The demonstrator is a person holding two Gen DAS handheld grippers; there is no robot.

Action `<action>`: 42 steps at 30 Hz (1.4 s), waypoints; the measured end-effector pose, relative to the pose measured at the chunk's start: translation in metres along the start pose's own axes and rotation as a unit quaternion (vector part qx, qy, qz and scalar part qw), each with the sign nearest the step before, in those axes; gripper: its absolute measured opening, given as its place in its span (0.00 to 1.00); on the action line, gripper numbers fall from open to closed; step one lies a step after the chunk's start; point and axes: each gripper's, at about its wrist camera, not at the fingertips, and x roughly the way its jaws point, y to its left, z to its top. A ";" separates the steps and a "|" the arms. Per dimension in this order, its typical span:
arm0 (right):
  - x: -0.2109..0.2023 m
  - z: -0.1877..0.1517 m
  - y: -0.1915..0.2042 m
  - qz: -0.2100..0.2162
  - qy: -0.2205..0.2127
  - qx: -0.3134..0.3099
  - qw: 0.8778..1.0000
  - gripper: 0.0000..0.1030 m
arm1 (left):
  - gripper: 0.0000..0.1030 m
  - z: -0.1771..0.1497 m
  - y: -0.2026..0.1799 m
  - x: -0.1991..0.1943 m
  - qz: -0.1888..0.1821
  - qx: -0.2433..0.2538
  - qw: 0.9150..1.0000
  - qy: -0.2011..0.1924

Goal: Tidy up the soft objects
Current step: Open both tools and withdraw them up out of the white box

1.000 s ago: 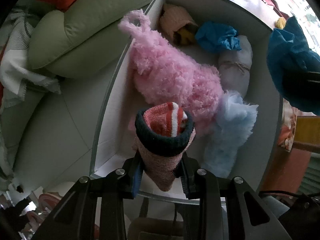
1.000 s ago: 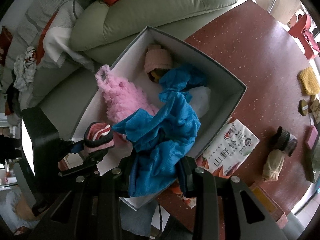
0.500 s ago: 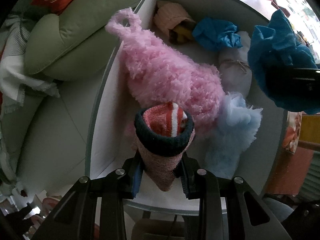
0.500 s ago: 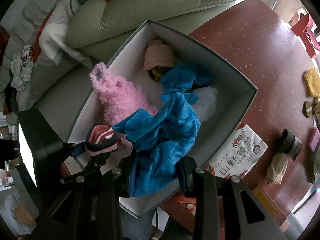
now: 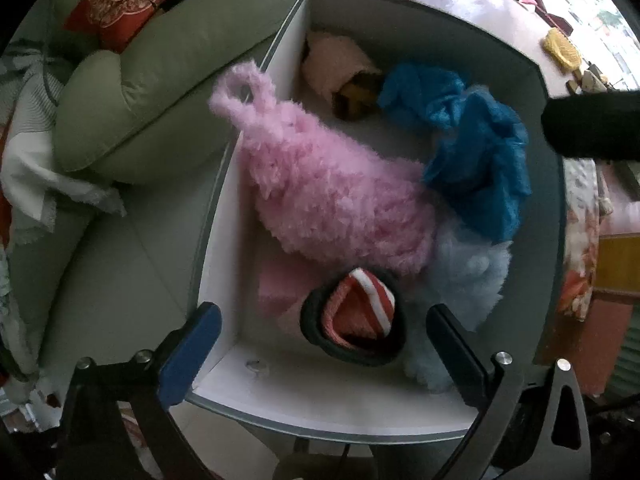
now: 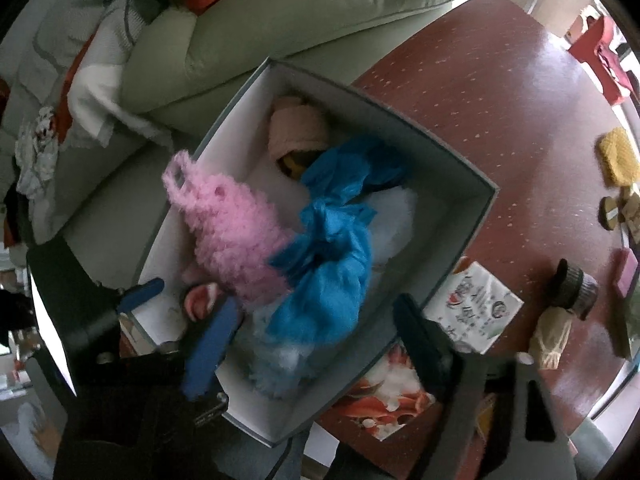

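Two grippers: I have both pointing down over the box [image 5: 420, 4].
Left gripper [image 5: 324, 344]: jaws opening, nothing pressed; the rolled sock [image 5: 354, 318] lies loose between them near the box's near edge.
Right gripper [image 6: 316, 332]: jaws opening, pads clear of the blue cloth [image 6: 328, 268] below.
Blue cloth: on the pink fluffy piece [image 6: 236, 236] and pale-blue fluff [image 6: 276, 364], mid-box.

Dark red table [image 6: 480, 92] under grey box [image 6: 460, 248], leaflets [image 6: 472, 308], rolled socks [image 6: 560, 312].
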 end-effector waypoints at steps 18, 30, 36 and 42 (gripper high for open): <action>-0.048 0.002 -0.035 0.015 -0.049 0.051 0.997 1.00 | 1.00 0.018 -0.007 -0.030 0.008 0.010 1.000 -0.024; -0.071 -0.006 -0.070 0.023 -0.076 0.089 0.993 1.00 | 1.00 0.037 -0.028 -0.041 0.012 0.038 0.999 -0.027; -0.085 -0.017 -0.104 0.022 -0.090 0.126 0.988 1.00 | 1.00 0.050 -0.049 -0.046 -0.009 0.057 0.998 -0.021; -0.101 -0.032 -0.146 0.023 -0.107 0.171 0.979 1.00 | 1.00 0.066 -0.079 -0.056 -0.030 0.083 0.996 -0.019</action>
